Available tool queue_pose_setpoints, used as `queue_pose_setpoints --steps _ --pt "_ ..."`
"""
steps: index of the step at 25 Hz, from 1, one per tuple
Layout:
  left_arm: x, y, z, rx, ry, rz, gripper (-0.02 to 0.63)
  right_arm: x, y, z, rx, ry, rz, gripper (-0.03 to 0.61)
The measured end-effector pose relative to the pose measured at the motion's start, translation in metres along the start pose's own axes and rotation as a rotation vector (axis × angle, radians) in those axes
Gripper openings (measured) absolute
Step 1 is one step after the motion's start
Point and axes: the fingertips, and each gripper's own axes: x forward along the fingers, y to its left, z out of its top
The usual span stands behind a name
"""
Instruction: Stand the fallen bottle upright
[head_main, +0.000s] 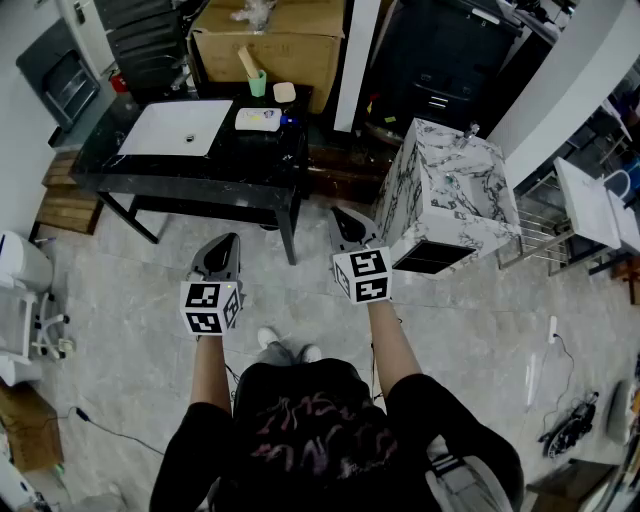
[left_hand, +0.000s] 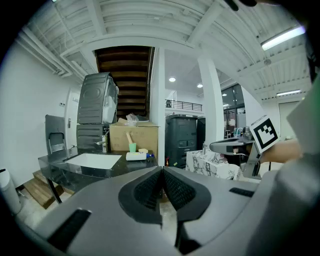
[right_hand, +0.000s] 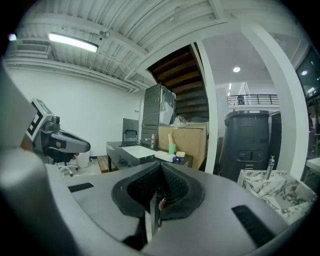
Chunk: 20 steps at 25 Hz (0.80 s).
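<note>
My head view looks steeply down from overhead onto the left gripper (head_main: 233, 240) and right gripper (head_main: 337, 212). Both gripper views look nearly level along their own jaws from well back. All three share the glossy black rectangular table (head_main: 255, 150) and the brown cardboard box (right_hand: 187, 140) behind it.

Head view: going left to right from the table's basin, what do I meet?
The white basin → the fallen bottle → the marble-patterned cabinet.

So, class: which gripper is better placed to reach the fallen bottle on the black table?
Probably the left. The left gripper is nearly in line with the bottle; the right gripper sits further aside, by the marble cabinet. Both are shut and empty.
</note>
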Motion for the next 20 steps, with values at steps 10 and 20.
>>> queue_pose_setpoints --steps 10,20 --pt "0.008 -0.005 -0.006 0.002 0.004 -0.009 0.017 -0.001 -0.011 -0.005 -0.008 0.007 -0.016 0.014" --pt "0.008 -0.008 -0.009 0.010 0.011 -0.006 0.017 -0.003 -0.010 -0.012 0.011 -0.005 -0.002 0.014"
